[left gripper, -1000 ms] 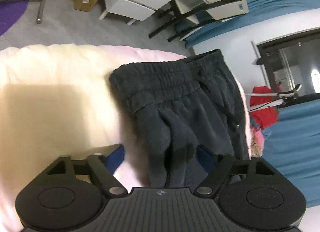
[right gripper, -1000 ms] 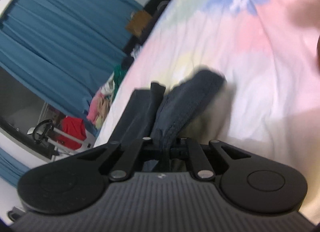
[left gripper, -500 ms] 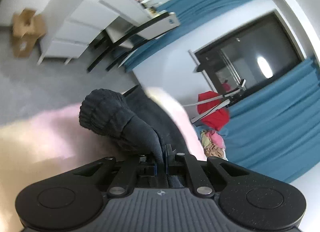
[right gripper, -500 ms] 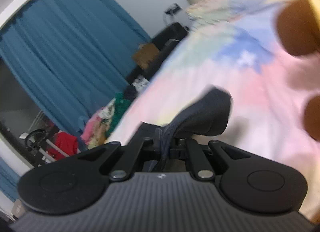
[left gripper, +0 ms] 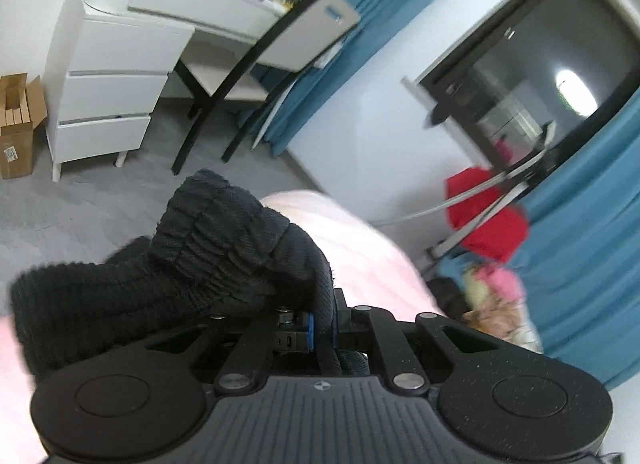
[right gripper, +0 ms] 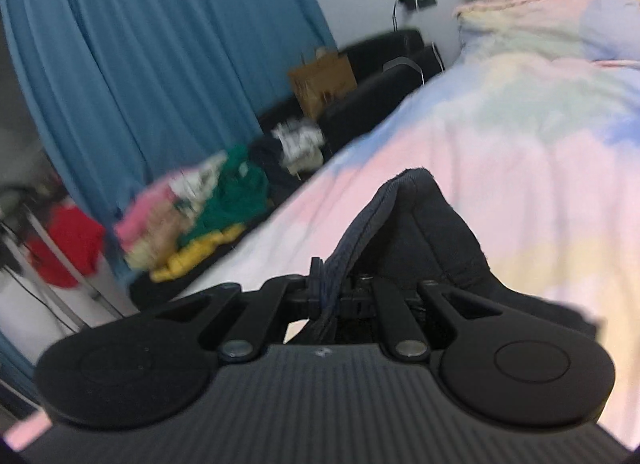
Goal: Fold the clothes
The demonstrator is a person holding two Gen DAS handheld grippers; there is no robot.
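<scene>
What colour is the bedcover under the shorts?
Pastel patches of pink, blue, yellow and white on the bedcover; clearest in the right wrist view.

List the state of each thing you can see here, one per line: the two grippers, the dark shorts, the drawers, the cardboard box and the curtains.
Left gripper: shut on the dark shorts.
Right gripper: shut on the shorts.
Dark shorts: bunched, lifted off the bedspread.
White drawers: all closed.
Cardboard box: flaps open.
Blue curtains: drawn.
Clothes pile: heaped, unfolded.
</scene>
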